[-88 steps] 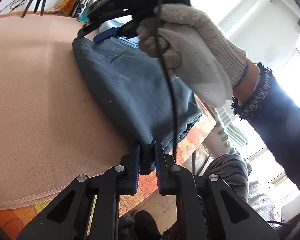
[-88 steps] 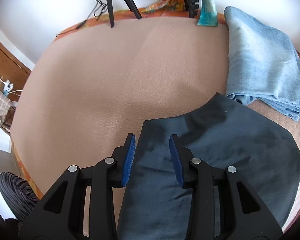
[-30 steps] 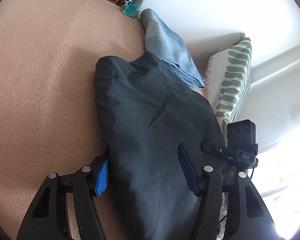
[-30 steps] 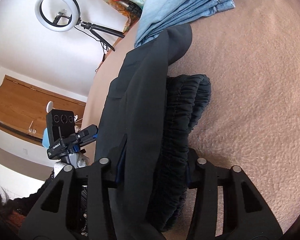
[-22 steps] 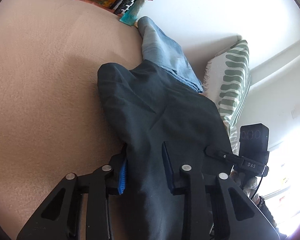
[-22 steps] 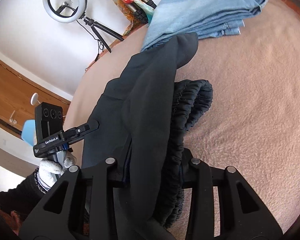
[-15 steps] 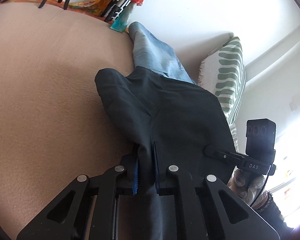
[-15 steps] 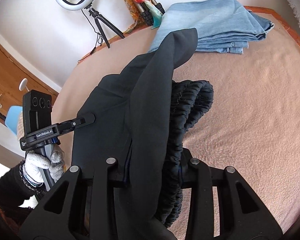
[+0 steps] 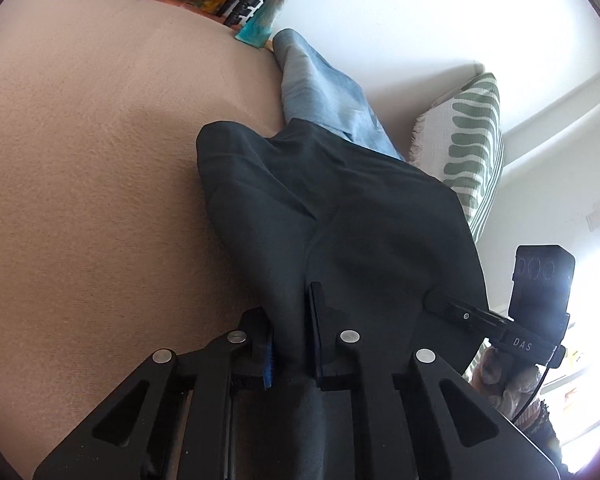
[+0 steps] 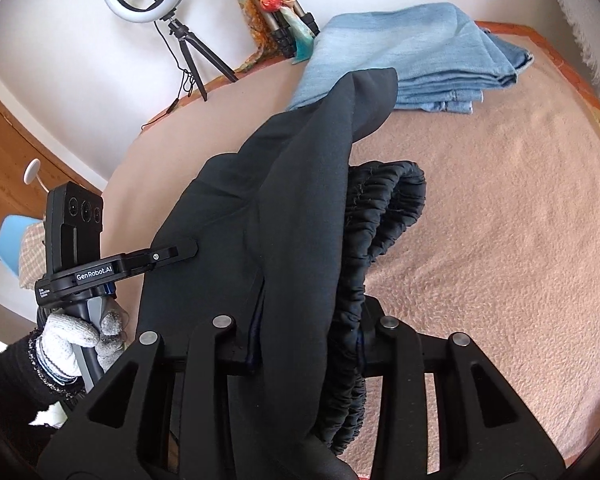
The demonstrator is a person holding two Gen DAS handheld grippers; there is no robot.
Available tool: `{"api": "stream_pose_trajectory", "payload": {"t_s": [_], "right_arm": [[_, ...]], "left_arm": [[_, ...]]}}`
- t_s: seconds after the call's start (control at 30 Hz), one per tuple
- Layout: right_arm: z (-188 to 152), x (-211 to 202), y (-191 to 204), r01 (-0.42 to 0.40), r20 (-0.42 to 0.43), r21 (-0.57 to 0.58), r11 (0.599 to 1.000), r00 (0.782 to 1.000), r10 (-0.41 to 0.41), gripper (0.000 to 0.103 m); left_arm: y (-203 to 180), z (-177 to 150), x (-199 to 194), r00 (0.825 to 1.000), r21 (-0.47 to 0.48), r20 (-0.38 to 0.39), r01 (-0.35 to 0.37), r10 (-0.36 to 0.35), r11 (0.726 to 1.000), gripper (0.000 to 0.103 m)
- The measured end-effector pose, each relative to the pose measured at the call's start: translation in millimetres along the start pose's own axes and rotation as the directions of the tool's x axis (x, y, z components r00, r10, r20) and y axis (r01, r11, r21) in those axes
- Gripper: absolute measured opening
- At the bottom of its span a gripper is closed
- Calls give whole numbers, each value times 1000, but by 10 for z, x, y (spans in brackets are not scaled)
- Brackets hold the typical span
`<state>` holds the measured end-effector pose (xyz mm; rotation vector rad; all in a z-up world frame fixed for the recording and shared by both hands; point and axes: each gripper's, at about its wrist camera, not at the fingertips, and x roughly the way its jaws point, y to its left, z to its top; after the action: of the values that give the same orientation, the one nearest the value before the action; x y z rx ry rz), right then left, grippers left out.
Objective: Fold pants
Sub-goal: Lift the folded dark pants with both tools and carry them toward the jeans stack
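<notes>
Gripping the dark pants (image 9: 340,208), both hand-held grippers (image 9: 291,336) (image 10: 308,344) lift them beside folded jeans (image 10: 412,60) on the blanket (image 10: 500,220).

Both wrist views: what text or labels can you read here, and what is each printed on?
"GenRobot.AI": white print on the left gripper, side of its body, right wrist view.
"DAS": white print on the right gripper, body end, left wrist view.
Smaller white line under "GenRobot.AI": too small to read.
Nothing on the dark pants or jeans.
</notes>
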<state>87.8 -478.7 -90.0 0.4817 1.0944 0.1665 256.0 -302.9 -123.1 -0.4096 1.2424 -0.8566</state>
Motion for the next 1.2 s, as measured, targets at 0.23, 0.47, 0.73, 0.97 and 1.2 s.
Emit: {"api": "stream_pose_trajectory", "payload": {"t_s": [0.23,0.47,0.73,0.97,1.2], "right_arm": [[42,-206,339,72,63,-115,991,996,-66,35],[174,-538,452,114,145,-145,983,985,-93,34],[445,-827,431,140,225,-133,981,968,-107,34],[863,-967,364,155,295,-122,980,949,-113,34],[1335,-984,228,159,331,-121,980,937,-111,34]], "left_arm": [[-281,18,-195,997,85,68,36,-42,996,7],[-563,180,-335,991,158,115,57,-76,986,6],[-837,565,-385,981,216,164,66,-103,974,6],[-1060,1027,-373,971,258,208,62,-118,964,6],[-1263,1464,-293,961,296,247,45,-122,954,6]]}}
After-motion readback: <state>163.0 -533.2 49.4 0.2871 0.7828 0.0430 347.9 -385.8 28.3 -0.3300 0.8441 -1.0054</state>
